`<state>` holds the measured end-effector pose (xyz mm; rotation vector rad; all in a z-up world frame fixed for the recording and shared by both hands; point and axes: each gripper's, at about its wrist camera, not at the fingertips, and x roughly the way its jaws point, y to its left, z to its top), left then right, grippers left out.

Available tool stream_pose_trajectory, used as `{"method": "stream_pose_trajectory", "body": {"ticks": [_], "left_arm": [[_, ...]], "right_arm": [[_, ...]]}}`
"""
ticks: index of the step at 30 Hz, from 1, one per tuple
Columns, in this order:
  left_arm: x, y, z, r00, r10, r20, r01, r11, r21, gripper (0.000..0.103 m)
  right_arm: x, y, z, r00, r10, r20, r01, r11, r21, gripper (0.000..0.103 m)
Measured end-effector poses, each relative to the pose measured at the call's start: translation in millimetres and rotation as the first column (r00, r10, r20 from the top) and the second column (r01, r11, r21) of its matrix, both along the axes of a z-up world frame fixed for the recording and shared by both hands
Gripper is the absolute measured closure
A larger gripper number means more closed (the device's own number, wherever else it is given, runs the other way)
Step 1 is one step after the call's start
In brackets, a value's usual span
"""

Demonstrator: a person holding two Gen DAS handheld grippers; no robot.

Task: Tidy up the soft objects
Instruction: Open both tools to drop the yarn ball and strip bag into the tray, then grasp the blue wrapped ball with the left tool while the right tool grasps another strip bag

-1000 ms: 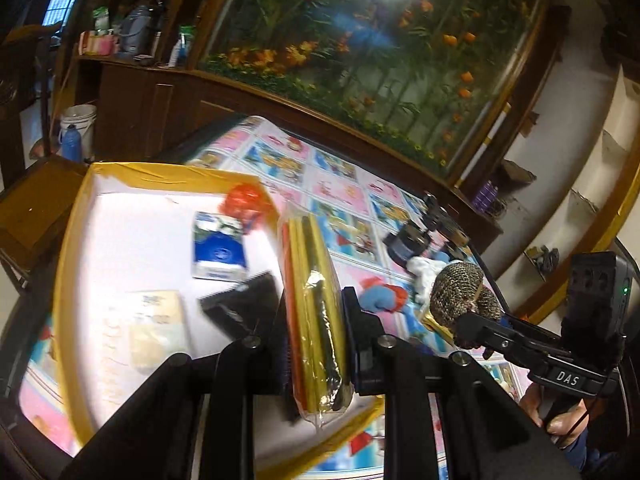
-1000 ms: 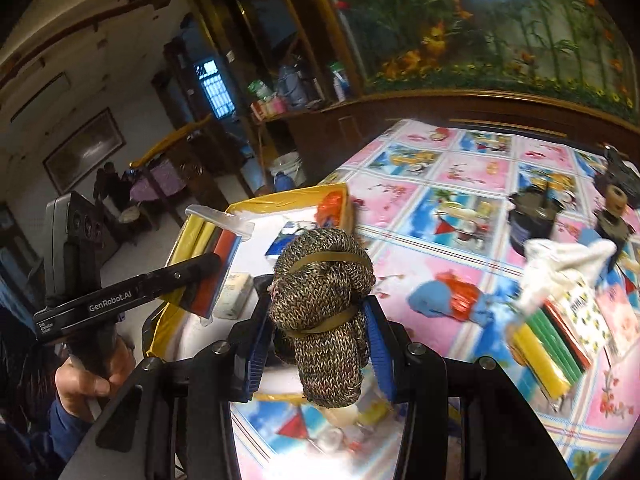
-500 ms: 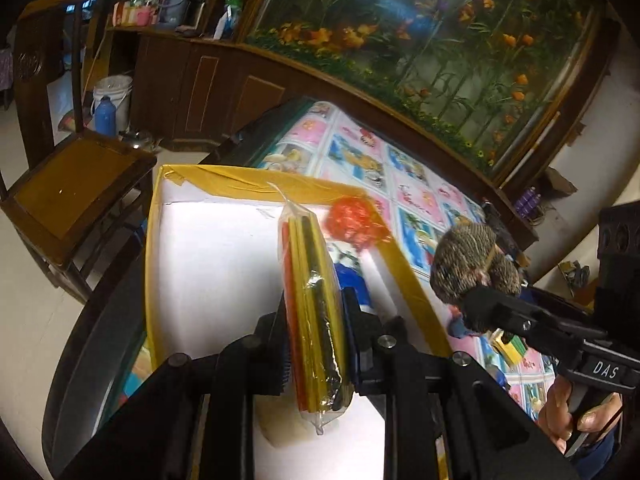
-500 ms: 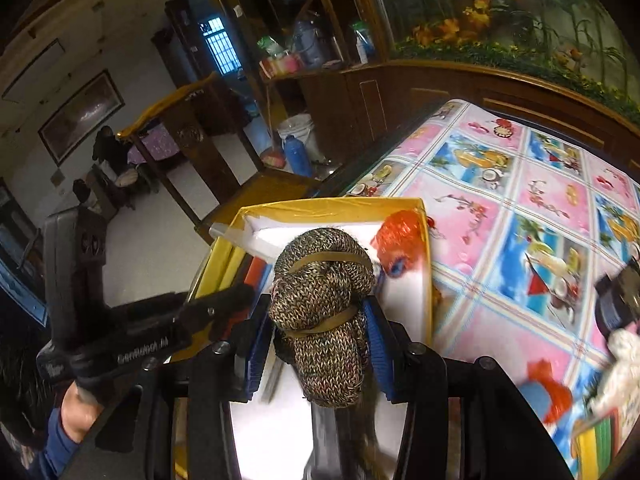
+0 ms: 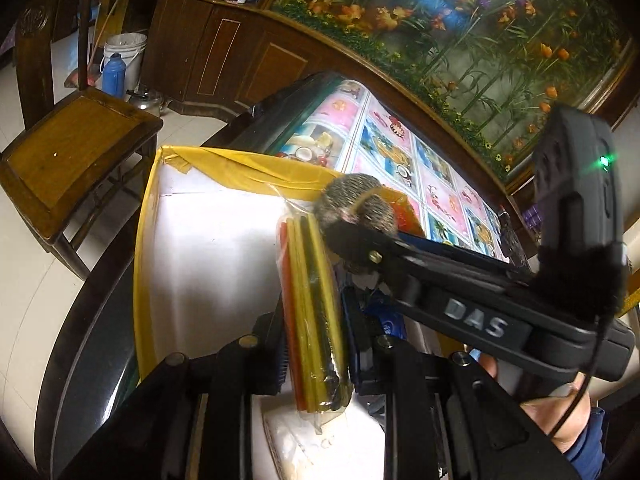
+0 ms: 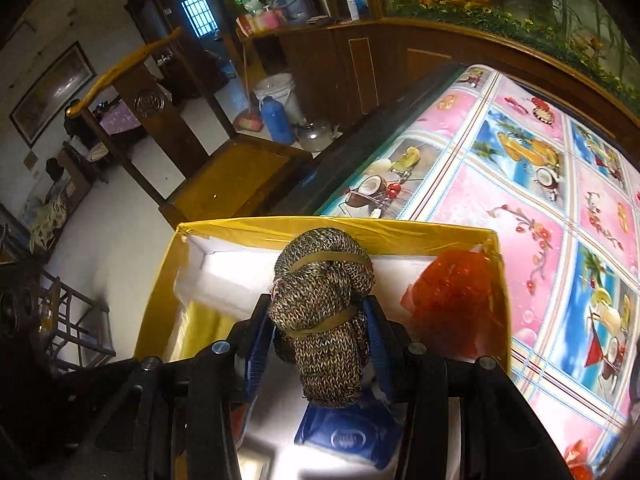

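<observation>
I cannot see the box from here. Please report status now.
Left tool shut on bagged strips. Right tool shut on knitted bundle. Both above yellow box. Red mesh and blue packet lie inside.

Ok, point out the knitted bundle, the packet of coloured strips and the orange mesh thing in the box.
Knitted bundle (image 6: 326, 320), right wrist view, on its middle between the bands.
Packet of coloured strips (image 5: 312, 300), left wrist view, on the yellow strips.
Orange mesh thing (image 6: 452, 300), right wrist view, on its middle.
</observation>
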<state>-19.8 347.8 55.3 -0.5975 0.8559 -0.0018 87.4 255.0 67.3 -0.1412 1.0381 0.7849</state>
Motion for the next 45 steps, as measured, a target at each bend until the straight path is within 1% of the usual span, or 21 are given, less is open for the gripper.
{"method": "stream_pose_trajectory", "body": {"ticks": [3,6,9,12,13,15,17,20,23,25,27,30,31,33,35,36,37,38,40,43,45], "left_arm": [[4.1,2.2,-3.2,1.0,0.0,-0.026,0.0,1.0,-0.016,0.08],[5.3,3.5,-2.3,1.0,-0.003,-0.03,0.003,1.0,-0.016,0.074],[4.4,2.2,-0.7,1.0,-0.017,-0.02,0.017,1.0,-0.02,0.065],[1.3,-1.9,2.7,1.0,-0.015,-0.015,0.015,1.0,0.003,0.061],[-0.3,-3.0,4.4,1.0,-0.014,-0.009,0.014,1.0,0.002,0.057],[-4.4,-3.9,8.6,1.0,-0.006,0.008,0.006,1.0,-0.005,0.054],[-8.2,-5.3,15.0,1.0,0.008,0.023,-0.008,1.0,0.002,0.053],[-18.9,-11.7,28.0,0.998,0.019,0.058,-0.019,1.0,-0.006,0.053],[-33.8,-25.7,42.5,0.995,0.01,0.103,-0.011,1.0,0.009,0.05],[-44.6,-40.1,51.5,0.99,-0.001,0.138,-0.003,1.0,0.025,0.045],[-55.0,-61.0,58.6,0.984,-0.028,0.176,0.02,0.999,0.048,0.044],[-66.8,-97.4,62.3,0.971,-0.085,0.223,0.068,0.995,0.079,0.043],[-69.6,-109.8,62.7,0.966,-0.106,0.237,0.088,0.993,0.085,0.043],[-72.7,-137.7,61.5,0.954,-0.156,0.255,0.135,0.986,0.097,0.041],[-73.4,-167.7,57.8,0.942,-0.217,0.255,0.194,0.974,0.114,0.041],[-73.0,-183.5,55.3,0.936,-0.251,0.248,0.227,0.966,0.124,0.041],[-71.4,-199.1,51.3,0.93,-0.285,0.233,0.259,0.956,0.133,0.04],[-70.3,-210.6,48.8,0.926,-0.307,0.219,0.282,0.949,0.139,0.04],[-66.5,-232.7,39.7,0.919,-0.348,0.185,0.325,0.935,0.141,0.039],[-53.9,-257.2,22.3,0.925,-0.367,0.1,0.356,0.928,0.109,0.037],[-47.2,-268.2,14.8,0.929,-0.365,0.068,0.36,0.93,0.075,0.037]], "right_arm": [[6.2,4.8,-7.4,1.0,-0.005,-0.018,0.005,1.0,-0.011,0.053],[12.1,6.3,-11.5,0.999,-0.01,-0.047,0.01,1.0,0.006,0.053],[13.2,6.2,-11.6,0.998,-0.014,-0.054,0.015,1.0,0.007,0.051],[10.3,-0.2,-4.8,0.999,-0.014,-0.049,0.015,1.0,0.023,0.051],[9.0,-5.0,-0.2,0.999,-0.017,-0.043,0.018,0.999,0.031,0.051],[6.6,-15.7,9.1,0.999,-0.021,-0.036,0.022,0.999,0.049,0.051],[2.9,-33.0,20.9,0.999,-0.024,-0.03,0.027,0.996,0.086,0.051],[-9.8,-65.0,40.6,1.0,-0.012,0.002,0.012,0.99,0.137,0.051],[-33.4,-111.0,61.3,0.995,-0.02,0.1,0.002,0.984,0.178,0.051],[-55.5,-145.0,71.8,0.983,-0.026,0.184,-0.01,0.982,0.191,0.051],[-77.0,-186.1,76.7,0.966,-0.056,0.251,0.002,0.977,0.213,0.049],[-97.6,-243.9,73.1,0.954,-0.102,0.282,0.026,0.965,0.259,0.044],[-101.1,-260.9,70.6,0.954,-0.114,0.278,0.037,0.963,0.269,0.041],[-105.2,-301.8,60.6,0.956,-0.159,0.246,0.08,0.949,0.305,0.041],[-104.2,-337.6,51.8,0.964,-0.189,0.185,0.112,0.926,0.361,0.041],[-104.2,-353.9,47.7,0.972,-0.177,0.154,0.112,0.927,0.359,0.041],[-106.3,-366.7,45.2,0.974,-0.168,0.153,0.109,0.937,0.333,0.041],[-111.9,-381.4,41.8,0.964,-0.181,0.193,0.116,0.944,0.309,0.041],[-120.5,-407.3,34.2,0.945,-0.222,0.239,0.14,0.938,0.317,0.041],[-119.0,-440.3,24.2,0.937,-0.296,0.185,0.214,0.906,0.365,0.041],[-118.6,-458.7,34.6,0.907,-0.366,0.207,0.264,0.88,0.395,0.041]]}}
